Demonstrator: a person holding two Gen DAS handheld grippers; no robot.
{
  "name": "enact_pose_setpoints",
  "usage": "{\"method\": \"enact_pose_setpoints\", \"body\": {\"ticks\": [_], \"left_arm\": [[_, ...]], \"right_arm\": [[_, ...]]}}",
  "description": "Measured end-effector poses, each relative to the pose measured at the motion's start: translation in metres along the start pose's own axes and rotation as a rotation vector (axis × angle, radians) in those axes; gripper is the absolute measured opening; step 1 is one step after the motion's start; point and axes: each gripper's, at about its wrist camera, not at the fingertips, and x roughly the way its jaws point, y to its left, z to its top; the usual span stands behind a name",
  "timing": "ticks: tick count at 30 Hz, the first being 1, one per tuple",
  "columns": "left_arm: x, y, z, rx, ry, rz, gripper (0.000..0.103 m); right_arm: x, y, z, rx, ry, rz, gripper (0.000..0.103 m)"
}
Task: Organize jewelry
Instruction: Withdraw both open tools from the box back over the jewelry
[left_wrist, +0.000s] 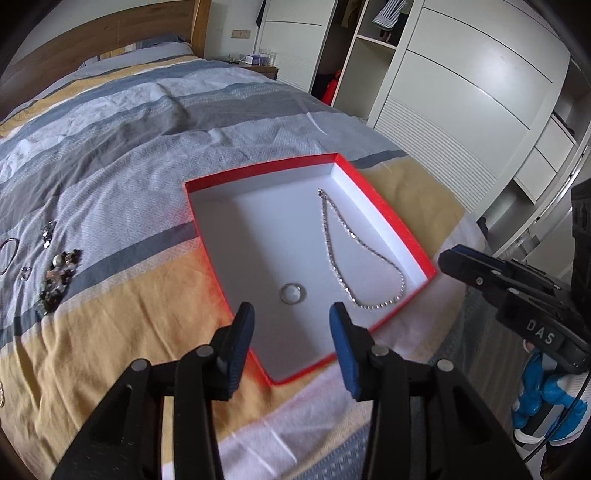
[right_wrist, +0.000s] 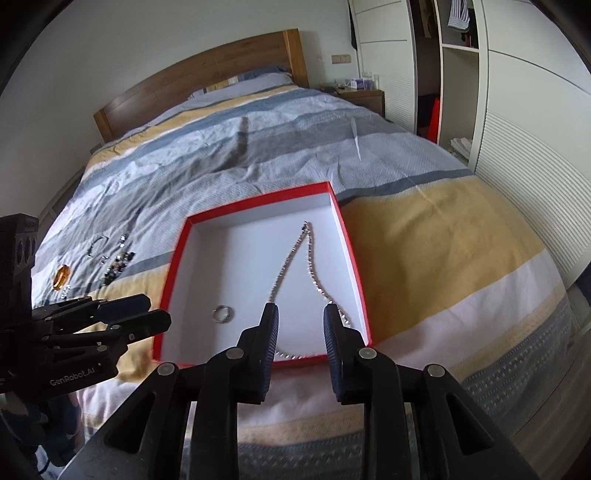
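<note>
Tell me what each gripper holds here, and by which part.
Nothing is held. The left gripper and right gripper are both open and empty above the red box.

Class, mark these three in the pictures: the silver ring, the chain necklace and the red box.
Silver ring (left_wrist: 292, 293), left wrist view, on its band.
Chain necklace (left_wrist: 334, 258), left wrist view, on its left strand.
Red box (right_wrist: 351, 254), right wrist view, on its right rim.

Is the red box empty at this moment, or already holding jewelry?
Holding jewelry: a silver chain necklace and a ring lie on the red box's white floor.
</note>
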Motion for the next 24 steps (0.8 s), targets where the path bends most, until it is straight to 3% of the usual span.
{"method": "enact_pose_setpoints", "body": {"ticks": [7, 15, 24], "left_arm": [[-0.059, 0.011, -0.039, -0.032, -0.034, 0.021, 0.041], [-0.144, 0.023, -0.079, -0.057, -0.14, 0.177, 0.041], [-0.205, 0.055, -0.13, -0.108, -0.186, 0.253, 0.041]], "right_arm": [[-0.048, 0.022, -0.011, 0.002, -0.048, 0.031, 0.03], [-0.087, 0.065, -0.025, -0.028, -0.08, 0.078, 0.031], [-0.119, 0.13, -0.05, -0.091, -0.09, 0.144, 0.039]]}}
